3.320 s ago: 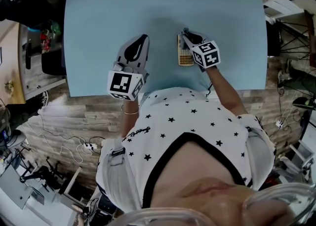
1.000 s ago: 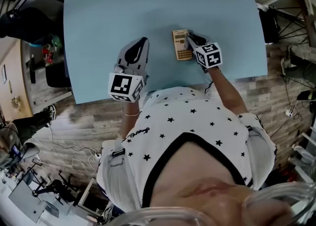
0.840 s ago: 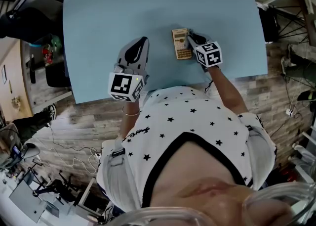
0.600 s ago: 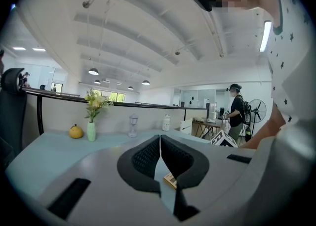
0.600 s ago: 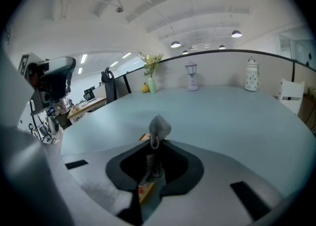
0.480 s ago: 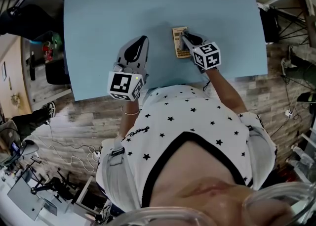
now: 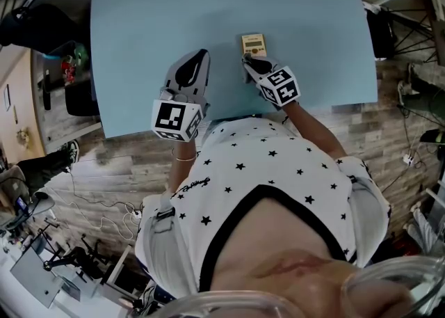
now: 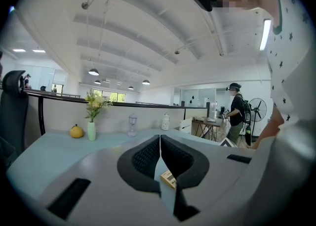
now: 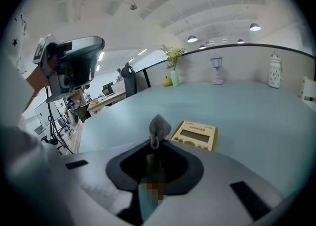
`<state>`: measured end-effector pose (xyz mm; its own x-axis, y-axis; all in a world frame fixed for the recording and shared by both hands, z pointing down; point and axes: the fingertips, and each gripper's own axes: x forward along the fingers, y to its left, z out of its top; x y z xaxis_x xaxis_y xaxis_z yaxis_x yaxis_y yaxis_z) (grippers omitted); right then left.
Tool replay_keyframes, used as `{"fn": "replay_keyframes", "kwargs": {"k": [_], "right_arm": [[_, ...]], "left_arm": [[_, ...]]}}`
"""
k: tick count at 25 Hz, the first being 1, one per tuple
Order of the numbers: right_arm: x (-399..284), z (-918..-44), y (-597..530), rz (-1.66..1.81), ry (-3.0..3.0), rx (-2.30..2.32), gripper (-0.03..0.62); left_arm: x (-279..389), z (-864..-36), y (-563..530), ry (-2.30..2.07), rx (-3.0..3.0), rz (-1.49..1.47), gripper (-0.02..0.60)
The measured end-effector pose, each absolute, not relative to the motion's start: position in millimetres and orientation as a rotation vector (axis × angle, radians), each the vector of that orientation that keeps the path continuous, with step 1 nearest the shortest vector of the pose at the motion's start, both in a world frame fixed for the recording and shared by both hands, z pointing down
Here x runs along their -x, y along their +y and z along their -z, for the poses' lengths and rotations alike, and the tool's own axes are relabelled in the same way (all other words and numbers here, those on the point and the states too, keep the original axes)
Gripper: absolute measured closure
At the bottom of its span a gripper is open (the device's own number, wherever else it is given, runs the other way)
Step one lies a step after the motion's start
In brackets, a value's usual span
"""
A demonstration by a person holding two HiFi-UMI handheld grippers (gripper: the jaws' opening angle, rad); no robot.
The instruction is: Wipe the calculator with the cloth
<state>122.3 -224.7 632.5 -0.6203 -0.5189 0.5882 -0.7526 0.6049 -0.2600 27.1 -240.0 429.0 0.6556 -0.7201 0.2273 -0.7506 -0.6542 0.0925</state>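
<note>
Right gripper view shows the right gripper pinching the cloth just beside the calculator, flat on the table; wiping seems unfinished. The left gripper is closed on nothing.

We count one calculator, one cloth, one worktop and two tools: the left tool and the right tool.

No legible text; calculator print too small
</note>
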Motion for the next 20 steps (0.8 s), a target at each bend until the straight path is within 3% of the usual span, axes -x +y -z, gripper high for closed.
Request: {"fn": "replay_keyframes", "kwargs": {"k": [20], "right_arm": [[-203,-636,-224,-0.711,-2.229,-1.279,0.546]], "left_arm": [[-45,-426,-224,-1.119,-2.745,-0.247,0.551]]}}
